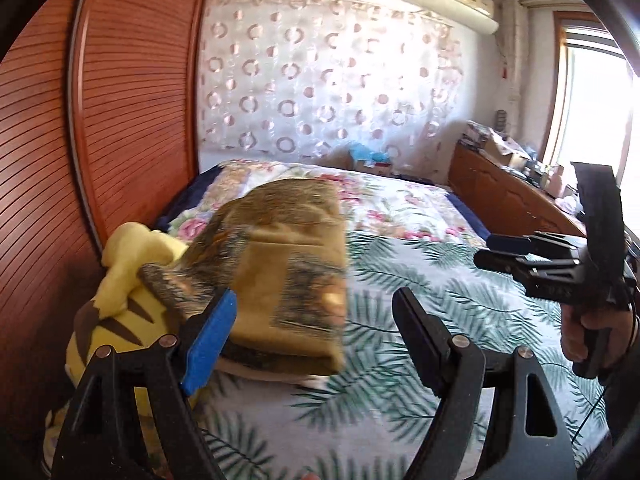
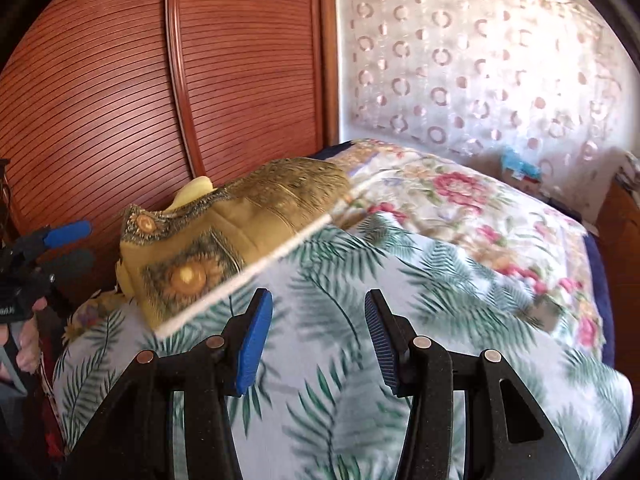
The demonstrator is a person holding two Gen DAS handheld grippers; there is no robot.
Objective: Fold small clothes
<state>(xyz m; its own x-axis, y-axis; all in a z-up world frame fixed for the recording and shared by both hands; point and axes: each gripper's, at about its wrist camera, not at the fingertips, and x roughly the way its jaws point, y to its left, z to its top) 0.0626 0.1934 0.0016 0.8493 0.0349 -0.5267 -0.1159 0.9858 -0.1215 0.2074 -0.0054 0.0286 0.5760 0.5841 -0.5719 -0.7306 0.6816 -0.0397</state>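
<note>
Already folded, the mustard printed garment (image 1: 288, 264) lies on the palm-print bedsheet (image 1: 420, 320) by a yellow plush toy (image 1: 128, 280); soft, light, floppy, best pinched at doubled edge. Left gripper (image 1: 316, 320) & right gripper (image 2: 318, 344) both spread, empty

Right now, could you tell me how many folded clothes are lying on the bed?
1: the folded brown garment lies on the leaf-print sheet beside the yellow plush toy. Others may be out of view.

left wrist: low, close over bed (image 1: 400, 360), faces curtain wall (image 1: 320, 80) | right wrist: same, angled toward wardrobe (image 2: 120, 100) | shared: folded cloth (image 1: 280, 264), bed
</note>
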